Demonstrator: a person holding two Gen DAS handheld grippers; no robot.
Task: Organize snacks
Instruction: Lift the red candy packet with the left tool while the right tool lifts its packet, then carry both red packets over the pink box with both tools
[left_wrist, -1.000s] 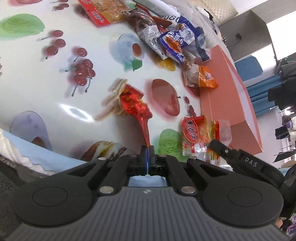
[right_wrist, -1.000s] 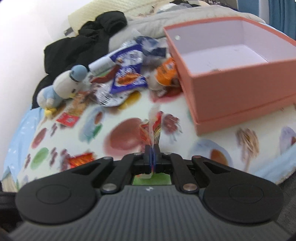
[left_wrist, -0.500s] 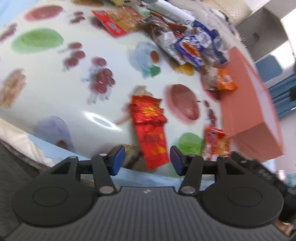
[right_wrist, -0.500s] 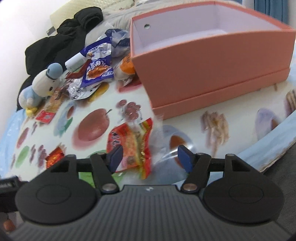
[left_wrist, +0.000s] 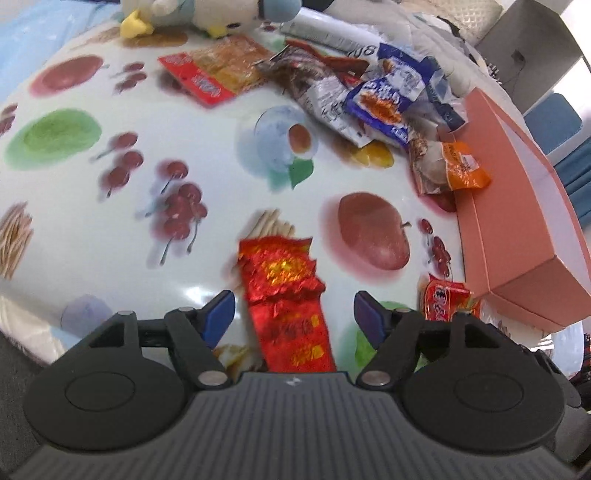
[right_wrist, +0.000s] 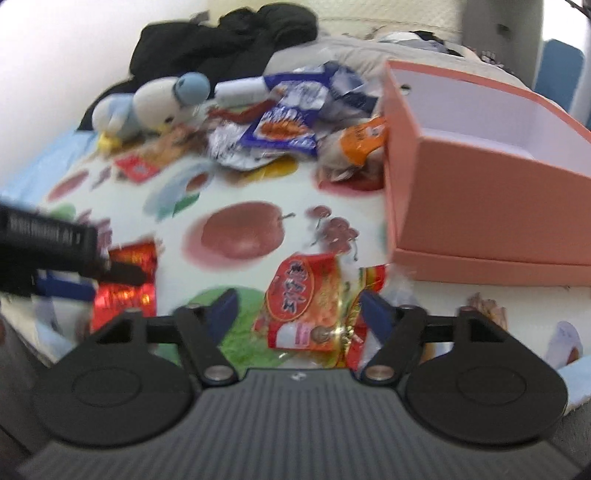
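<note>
Red foil snack packets lie between our spread, empty tools: left tool (left_wrist: 293, 314) over the crinkled red foil packet (left_wrist: 286, 295), right tool (right_wrist: 297, 310) over the red-and-clear noodle-snack packet (right_wrist: 314, 299).

Red foil packet (left_wrist: 288, 306) flat; orange-red packet (right_wrist: 314, 299) beside box (right_wrist: 480, 206).

Snack pile (right_wrist: 291, 122) left of box (right_wrist: 480, 206)

Left gripper (left_wrist: 294, 314), matte black linkage arms, blue fingertips (left_wrist: 218, 314), silver pivot screws, ribbed grey housing behind with round black side discs, right gripper (right_wrist: 298, 309) identical, small central logo.
</note>
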